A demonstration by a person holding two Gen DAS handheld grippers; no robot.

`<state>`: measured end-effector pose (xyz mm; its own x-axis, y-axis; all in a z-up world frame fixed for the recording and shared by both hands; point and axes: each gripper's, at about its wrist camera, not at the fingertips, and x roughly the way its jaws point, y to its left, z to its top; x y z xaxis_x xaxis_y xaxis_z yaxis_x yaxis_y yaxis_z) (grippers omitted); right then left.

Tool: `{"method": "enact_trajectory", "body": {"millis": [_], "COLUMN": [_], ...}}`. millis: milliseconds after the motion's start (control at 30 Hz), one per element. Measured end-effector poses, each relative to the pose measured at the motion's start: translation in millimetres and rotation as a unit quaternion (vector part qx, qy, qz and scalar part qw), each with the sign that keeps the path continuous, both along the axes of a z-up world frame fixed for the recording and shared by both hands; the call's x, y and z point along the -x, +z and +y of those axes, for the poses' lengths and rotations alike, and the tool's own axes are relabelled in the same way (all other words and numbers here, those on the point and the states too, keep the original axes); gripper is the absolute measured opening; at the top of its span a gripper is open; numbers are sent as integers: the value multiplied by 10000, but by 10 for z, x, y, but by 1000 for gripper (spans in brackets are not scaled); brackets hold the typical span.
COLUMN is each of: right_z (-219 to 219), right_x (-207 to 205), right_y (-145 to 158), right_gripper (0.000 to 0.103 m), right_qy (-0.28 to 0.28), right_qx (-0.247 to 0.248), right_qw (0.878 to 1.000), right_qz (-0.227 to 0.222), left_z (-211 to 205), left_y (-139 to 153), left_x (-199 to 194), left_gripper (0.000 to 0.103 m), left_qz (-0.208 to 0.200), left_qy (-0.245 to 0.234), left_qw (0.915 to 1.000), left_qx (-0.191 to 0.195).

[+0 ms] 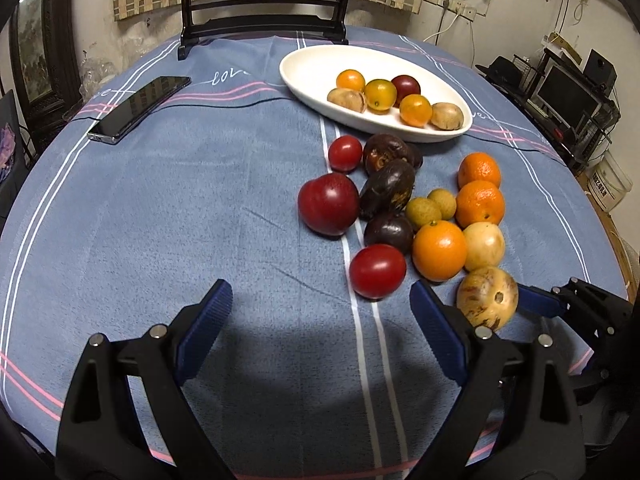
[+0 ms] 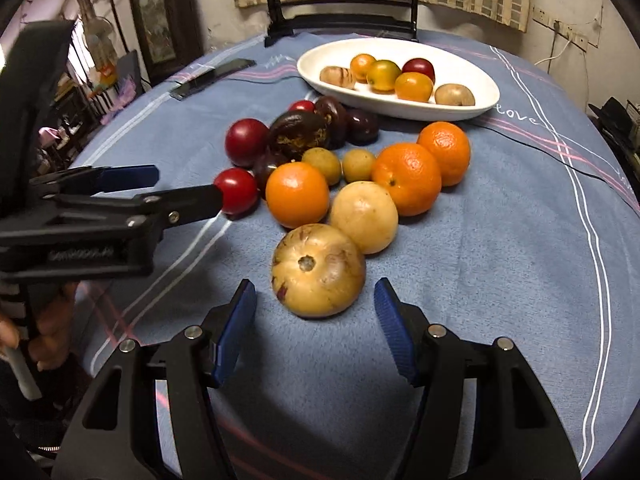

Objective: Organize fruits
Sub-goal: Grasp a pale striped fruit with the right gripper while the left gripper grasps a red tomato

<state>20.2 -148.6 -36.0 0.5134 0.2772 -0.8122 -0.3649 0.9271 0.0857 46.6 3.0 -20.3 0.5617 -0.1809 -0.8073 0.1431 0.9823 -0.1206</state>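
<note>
Two hand-held grippers hover over a blue tablecloth (image 1: 160,208) strewn with fruit, both with jaws spread wide and gripping nothing. The right gripper (image 2: 316,344) faces a mottled tan fruit (image 2: 319,270) lying just beyond its fingertips, roughly centred between them, stem scar toward the camera; from the left wrist view the same fruit (image 1: 487,298) sits at the near right of the pile. The left gripper (image 1: 322,312) points at a red tomato (image 1: 378,271) lying just ahead and slightly right of centre, not yet between the fingers. Behind them lie oranges (image 2: 408,178), dark plums (image 1: 387,194) and small greenish fruits (image 2: 322,165), touching in a loose cluster. The white oval dish (image 1: 304,80) at the far side already holds six pieces. The tan fruit looks firm, round and smooth, likely to roll or slip, so a hold across its widest middle seems safest; the tomato appears thin-skinned and would probably bruise under a hard squeeze.
</note>
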Motion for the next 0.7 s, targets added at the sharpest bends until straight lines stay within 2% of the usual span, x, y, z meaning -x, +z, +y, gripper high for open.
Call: {"method": "enact_trajectory", "body": {"millis": [100, 133, 167, 267, 700], "right_z": [26, 29, 21, -33, -323], "right_x": [-20, -30, -41, -59, 105], "right_y": [2, 3, 6, 20, 67], "right_gripper": [62, 59, 51, 45, 44], "right_qy": [-11, -30, -63, -155, -234], "right_qx": [19, 18, -2, -165, -437], "right_qw": [10000, 10000, 10000, 9997, 9987], "right_qz": [-41, -49, -41, 22, -77], "left_z": [-2, -4, -8, -30, -243], "left_y": [-20, -27, -34, -49, -142], "left_x": [1, 0, -3, -1, -24], "left_gripper": [92, 92, 92, 92, 92], "left_qz": [18, 27, 41, 67, 139], "left_qy": [-17, -17, -20, -52, -212], "left_qw": [10000, 10000, 10000, 10000, 9994], "left_qx": [-10, -16, -19, -30, -242]}}
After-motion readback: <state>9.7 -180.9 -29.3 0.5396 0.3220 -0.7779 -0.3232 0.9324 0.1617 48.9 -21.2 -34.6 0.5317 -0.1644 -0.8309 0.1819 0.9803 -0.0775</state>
